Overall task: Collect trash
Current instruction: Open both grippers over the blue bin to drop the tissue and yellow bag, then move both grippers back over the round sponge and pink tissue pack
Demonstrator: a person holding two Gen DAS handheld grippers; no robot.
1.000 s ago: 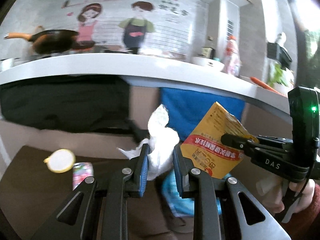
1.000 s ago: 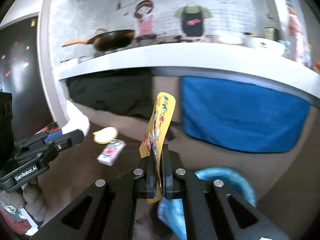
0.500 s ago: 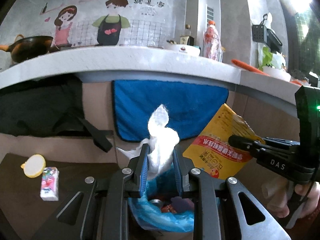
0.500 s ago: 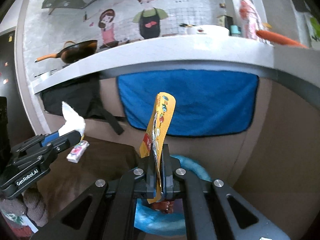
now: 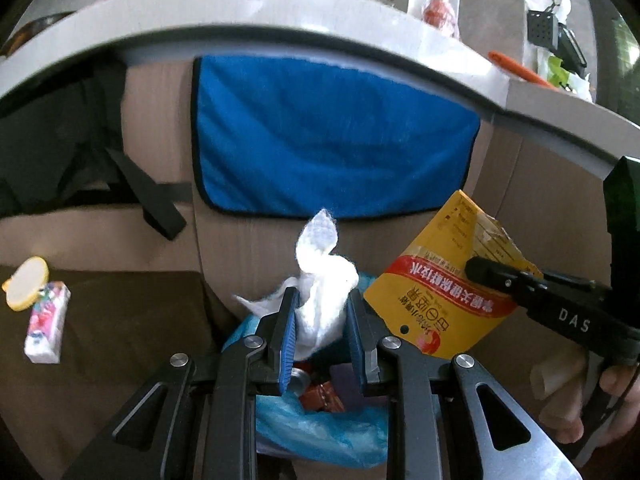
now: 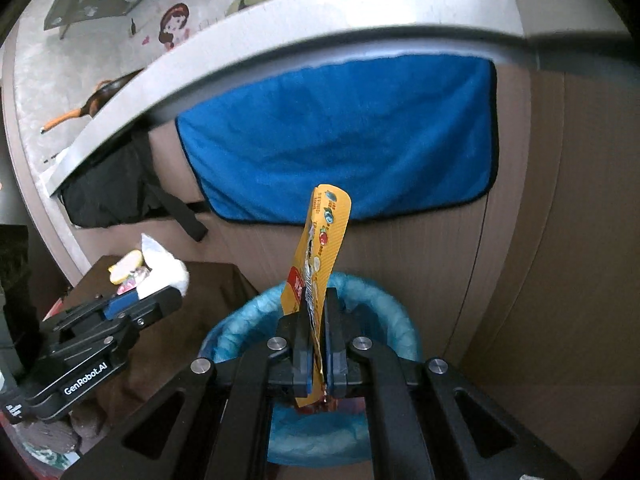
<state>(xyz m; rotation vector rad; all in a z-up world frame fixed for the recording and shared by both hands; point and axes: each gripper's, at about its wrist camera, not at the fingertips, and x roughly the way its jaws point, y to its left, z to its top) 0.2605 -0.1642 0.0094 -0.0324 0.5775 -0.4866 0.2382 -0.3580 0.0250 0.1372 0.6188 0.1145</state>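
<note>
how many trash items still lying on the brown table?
2: a yellow lid and a small printed packet right beside it, at the table's far-left end. The grippers block part of the table, so more may be hidden.

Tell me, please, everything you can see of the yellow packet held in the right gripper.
The yellow packet is a flat, glossy pouch with a red band, printed text and a small hang hole at one end. It looks empty and slightly creased. The right gripper pinches it edge-on, standing upright between the fingers, above the blue-lined bin.
</note>
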